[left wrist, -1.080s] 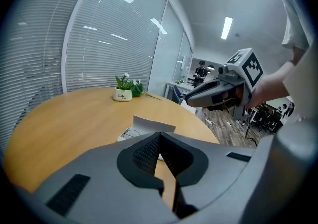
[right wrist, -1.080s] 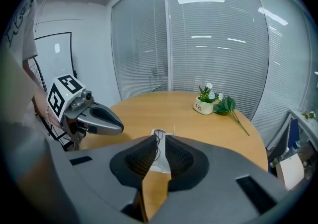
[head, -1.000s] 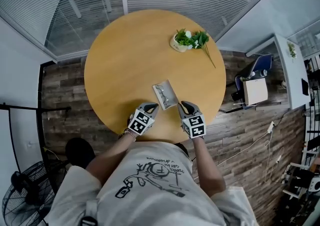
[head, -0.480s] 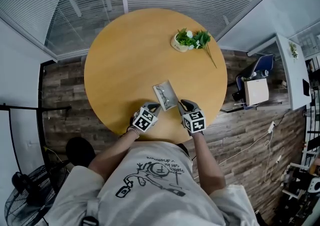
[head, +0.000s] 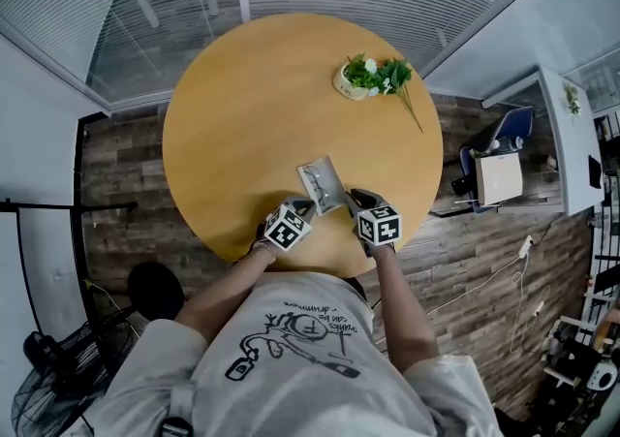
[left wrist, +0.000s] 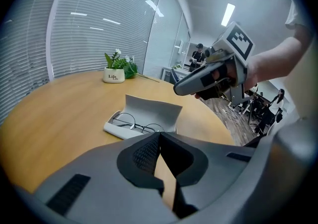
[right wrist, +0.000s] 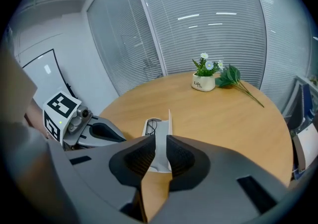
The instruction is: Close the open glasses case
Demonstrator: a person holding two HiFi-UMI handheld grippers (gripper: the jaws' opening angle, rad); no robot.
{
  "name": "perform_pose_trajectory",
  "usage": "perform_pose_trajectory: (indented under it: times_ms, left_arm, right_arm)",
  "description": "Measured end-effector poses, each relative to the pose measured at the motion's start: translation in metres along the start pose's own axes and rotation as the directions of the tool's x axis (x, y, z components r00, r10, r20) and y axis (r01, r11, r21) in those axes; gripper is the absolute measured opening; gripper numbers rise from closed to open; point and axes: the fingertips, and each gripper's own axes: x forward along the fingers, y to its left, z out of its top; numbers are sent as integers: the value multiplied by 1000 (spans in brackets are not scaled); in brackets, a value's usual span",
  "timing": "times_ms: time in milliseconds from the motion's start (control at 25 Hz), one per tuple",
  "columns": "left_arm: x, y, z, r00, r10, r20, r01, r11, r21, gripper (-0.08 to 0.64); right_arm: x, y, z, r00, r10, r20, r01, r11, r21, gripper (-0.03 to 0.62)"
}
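The open grey glasses case [head: 321, 185] lies near the front edge of the round wooden table [head: 232, 106], its lid raised. Round wire glasses [left wrist: 135, 123] rest in its tray [left wrist: 115, 128], in front of the upright lid [left wrist: 151, 111]. My left gripper [head: 302, 205] hovers just at the case's near left corner, fingers shut with nothing between them. My right gripper [head: 353, 199] sits close beside the case's right side, its jaws a narrow gap apart. Through that gap the case [right wrist: 158, 158] shows, with the lid edge-on [right wrist: 169, 123]. No finger visibly touches the case.
A small white pot of flowers and green leaves [head: 371, 77] stands at the table's far right. White blinds and glass walls ring the table. A blue chair [head: 494, 149] and wood floor lie to the right. A black fan [head: 48, 377] stands at bottom left.
Both grippers have crept a little nearer to the case, the left one shifting rightward. The case has not moved and its lid stays up.
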Motion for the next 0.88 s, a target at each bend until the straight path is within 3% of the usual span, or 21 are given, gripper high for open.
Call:
perform_pose_trajectory:
  times_ms: [440, 720, 880]
  left_arm:
    - [13, 0, -9, 999, -8, -48, 8, 1000, 5, 18]
    - [16, -2, -11, 998, -22, -61, 23, 1000, 18, 18]
    - [17, -4, -12, 997, -29, -65, 31, 999, 24, 18]
  right_arm:
    - [22, -10, -14, 996, 85, -41, -78, 984, 160, 95]
    - [28, -18, -14, 991, 132, 1, -124, 929, 348, 97]
    - [32, -21, -20, 989, 149, -3, -135, 904, 406, 95]
